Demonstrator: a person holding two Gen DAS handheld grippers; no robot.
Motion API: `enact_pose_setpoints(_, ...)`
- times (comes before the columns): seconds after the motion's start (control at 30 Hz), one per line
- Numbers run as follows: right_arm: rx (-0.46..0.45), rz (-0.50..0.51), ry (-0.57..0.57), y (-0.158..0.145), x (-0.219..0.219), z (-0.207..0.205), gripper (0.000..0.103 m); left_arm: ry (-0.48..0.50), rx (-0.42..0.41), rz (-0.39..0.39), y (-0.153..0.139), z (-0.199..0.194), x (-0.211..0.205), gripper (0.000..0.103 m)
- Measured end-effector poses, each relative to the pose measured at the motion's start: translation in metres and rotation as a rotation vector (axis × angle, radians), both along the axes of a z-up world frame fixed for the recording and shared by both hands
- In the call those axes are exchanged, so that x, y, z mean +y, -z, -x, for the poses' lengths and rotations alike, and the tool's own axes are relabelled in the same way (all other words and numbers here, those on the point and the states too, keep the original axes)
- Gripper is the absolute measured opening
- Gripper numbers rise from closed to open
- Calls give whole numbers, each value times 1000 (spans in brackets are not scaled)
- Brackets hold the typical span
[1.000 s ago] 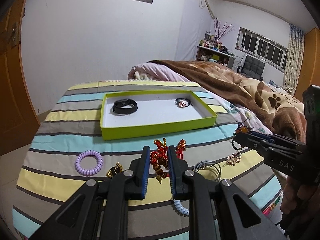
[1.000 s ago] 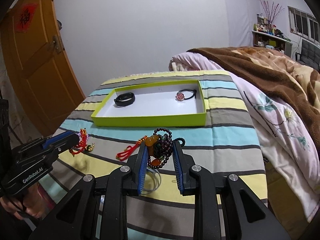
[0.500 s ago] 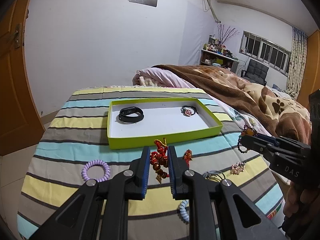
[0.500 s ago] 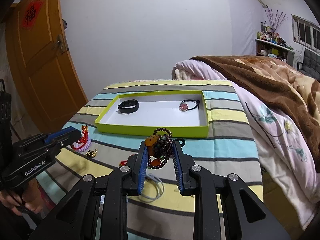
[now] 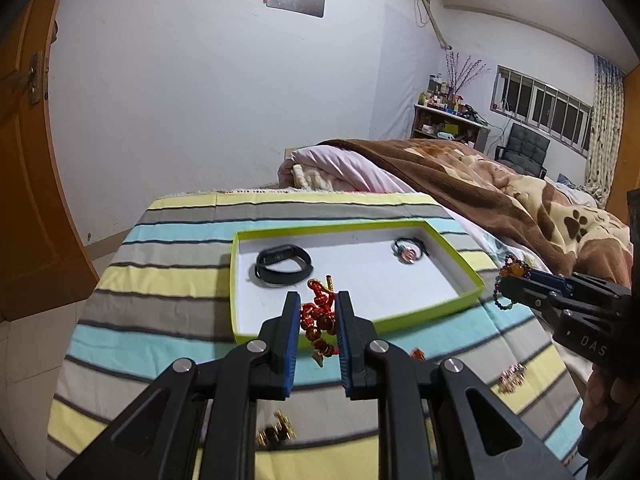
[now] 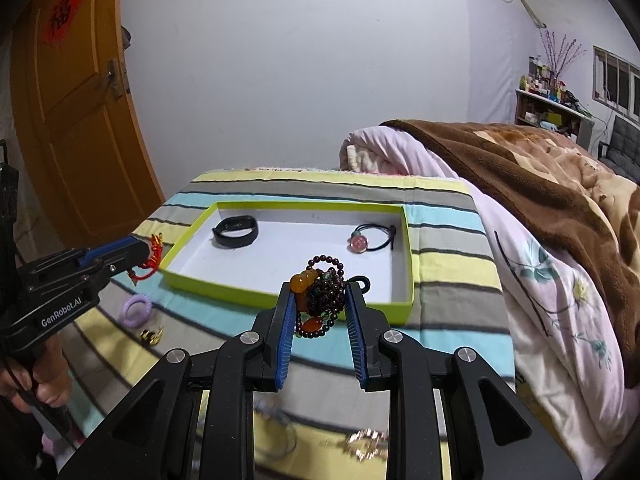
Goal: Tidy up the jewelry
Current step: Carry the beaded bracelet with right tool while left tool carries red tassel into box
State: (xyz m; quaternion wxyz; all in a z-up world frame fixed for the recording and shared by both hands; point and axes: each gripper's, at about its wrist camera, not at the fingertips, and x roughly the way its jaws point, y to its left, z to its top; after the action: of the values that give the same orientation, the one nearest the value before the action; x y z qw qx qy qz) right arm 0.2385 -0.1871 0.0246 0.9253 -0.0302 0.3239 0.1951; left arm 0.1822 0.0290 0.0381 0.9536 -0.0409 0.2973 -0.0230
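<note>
My left gripper point(image 5: 318, 312) is shut on a red knotted charm point(image 5: 318, 322), held in the air over the near edge of the lime-green tray point(image 5: 460, 254). A dark beaded bracelet with amber beads point(image 6: 322, 294) sits clamped in my right gripper point(image 6: 320, 302), also above the tray's point(image 6: 409, 248) near rim. Inside the tray lie a black wristband point(image 5: 284, 268) at the left and a black hair tie with a pink bead point(image 5: 408, 251) at the right. Each gripper shows in the other's view: the right gripper point(image 5: 516, 282) and the left gripper point(image 6: 140, 258).
The tray rests on a striped cloth point(image 5: 160, 280). Loose pieces lie on the cloth: a purple coil hair tie point(image 6: 138, 310), gold pieces point(image 5: 276, 434), a sparkly brooch point(image 5: 512, 378), a thin grey ring point(image 6: 276, 432). A bed with a brown blanket point(image 5: 500, 200) borders the right side.
Both grippers have moved forward toward the tray with their pieces, and now hang over its near edge. Loose items on the cloth have slid lower in both views.
</note>
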Motion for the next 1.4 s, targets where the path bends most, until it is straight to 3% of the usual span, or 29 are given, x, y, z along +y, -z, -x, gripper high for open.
enact_pose_setpoints(0.73,117,84,28,54,8,-105,25,-38,133,-15,47,-85,28,18)
enact_pose_setpoints(1.0,148,102,32,66,9,-119,26,-46,183,-19,62,-100,31,18)
enact_pose_setpoints(1.4,179,131,18,68,15,-124,28,-21,192,-28,63,-105,29,21)
